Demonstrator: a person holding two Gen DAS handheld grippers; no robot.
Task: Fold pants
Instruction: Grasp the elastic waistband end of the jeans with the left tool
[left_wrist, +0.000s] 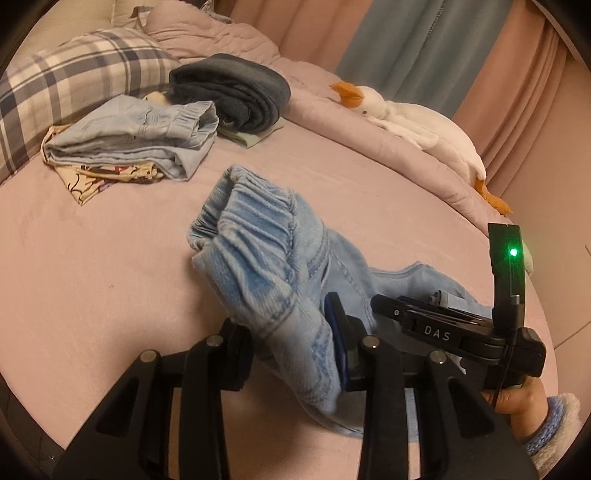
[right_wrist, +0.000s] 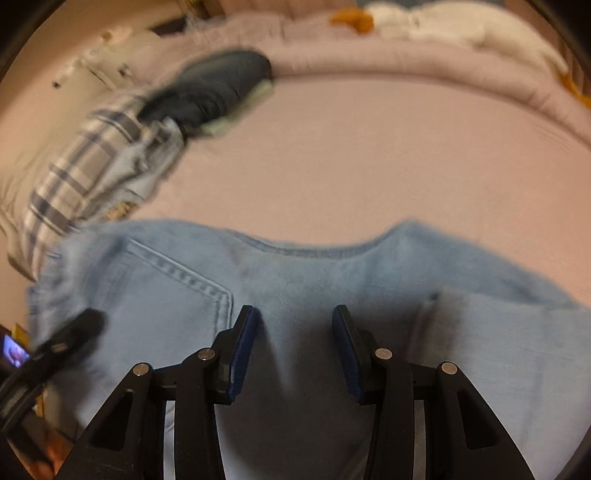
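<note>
The light-blue denim pants (left_wrist: 266, 258) lie mid-frame on the pink bedsheet (left_wrist: 92, 277), lower legs cut off by both views' bottom edges. The left gripper (left_wrist: 291, 343) clamps their bunched elastic waistband. The right gripper (right_wrist: 291, 350), blurred, stands parted over flat denim; contact unclear.

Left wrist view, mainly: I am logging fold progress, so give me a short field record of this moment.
surface: pink bed sheet
item in work: light blue jeans, elastic waistband bunched and lifted
left gripper: shut on the waistband end of the jeans
right gripper: jaws apart over the jeans, no pinch visible
already folded: pale blue pants and dark pants, near the plaid pillow
other: plush goose along the bed edge
fold state: not finished, fabric rumpled
</note>
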